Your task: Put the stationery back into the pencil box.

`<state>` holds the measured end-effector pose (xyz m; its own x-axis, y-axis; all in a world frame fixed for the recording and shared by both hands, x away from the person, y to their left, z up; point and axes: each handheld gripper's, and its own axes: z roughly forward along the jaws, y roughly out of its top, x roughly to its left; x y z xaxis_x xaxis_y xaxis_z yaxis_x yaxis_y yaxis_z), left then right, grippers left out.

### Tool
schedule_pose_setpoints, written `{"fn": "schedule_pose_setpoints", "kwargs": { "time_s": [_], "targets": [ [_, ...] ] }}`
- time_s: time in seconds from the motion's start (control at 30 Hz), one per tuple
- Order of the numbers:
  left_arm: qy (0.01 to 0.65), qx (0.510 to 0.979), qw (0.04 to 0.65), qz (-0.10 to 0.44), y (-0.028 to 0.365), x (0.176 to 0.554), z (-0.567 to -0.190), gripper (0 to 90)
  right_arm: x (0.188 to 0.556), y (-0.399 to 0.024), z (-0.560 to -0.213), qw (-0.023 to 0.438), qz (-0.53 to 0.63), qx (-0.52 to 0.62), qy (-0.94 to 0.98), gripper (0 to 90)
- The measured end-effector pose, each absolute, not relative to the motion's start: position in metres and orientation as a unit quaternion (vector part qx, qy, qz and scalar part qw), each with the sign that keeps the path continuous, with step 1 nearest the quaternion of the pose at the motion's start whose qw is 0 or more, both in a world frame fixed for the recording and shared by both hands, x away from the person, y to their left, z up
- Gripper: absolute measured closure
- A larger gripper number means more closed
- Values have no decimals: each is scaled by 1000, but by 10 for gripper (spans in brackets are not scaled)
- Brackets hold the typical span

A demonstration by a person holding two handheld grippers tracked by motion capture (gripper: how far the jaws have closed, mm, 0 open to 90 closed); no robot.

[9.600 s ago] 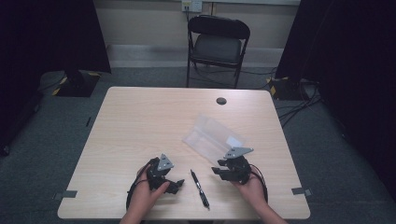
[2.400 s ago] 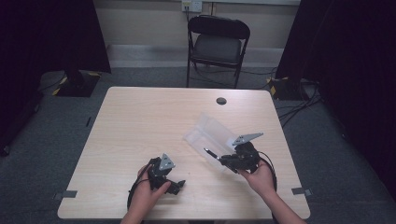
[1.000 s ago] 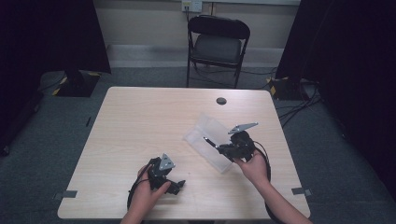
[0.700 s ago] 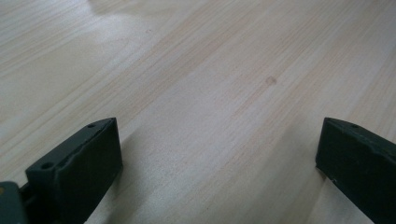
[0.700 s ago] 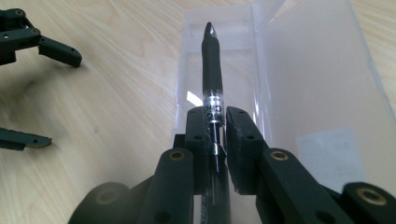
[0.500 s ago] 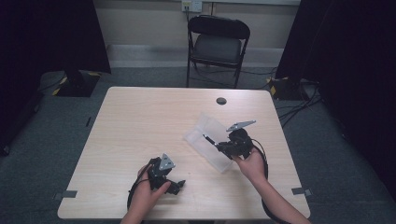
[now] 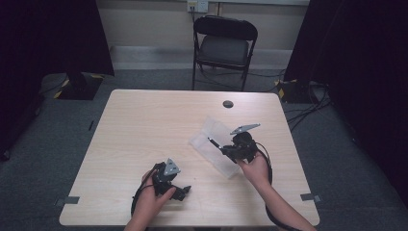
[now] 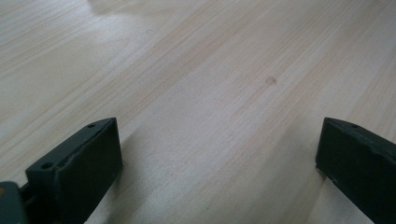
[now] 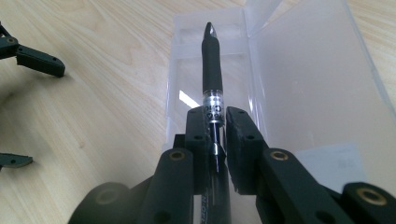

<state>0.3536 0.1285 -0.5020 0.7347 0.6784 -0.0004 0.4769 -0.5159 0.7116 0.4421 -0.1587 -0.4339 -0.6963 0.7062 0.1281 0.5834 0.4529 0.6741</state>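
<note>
The right gripper [image 9: 215, 128] clamps the pen [image 9: 212, 60], its long axis running straight along the clear case's [image 9: 299, 70] open tray, while the left gripper [image 8: 215, 154] rests wide open on the table [image 8: 210, 70]

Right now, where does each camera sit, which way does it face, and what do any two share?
High view: above the near edge, facing forward and down; table, both forearms, both grippers.
Left gripper view: on the left gripper, jaws apart over bare wood.
Right gripper view: on the right gripper, shut on a black pen over the clear case.
Shared by high and right: pen, case.
</note>
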Motion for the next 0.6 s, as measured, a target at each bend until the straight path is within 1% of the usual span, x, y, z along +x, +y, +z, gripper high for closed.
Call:
{"fn": "schedule_pose_setpoints", "kwargs": {
  "time_s": [0.6],
  "targets": [
    [336,859,359,140,129,354,-502,0,448,-154,-450,87,353,390,846,796]
  ]
}}
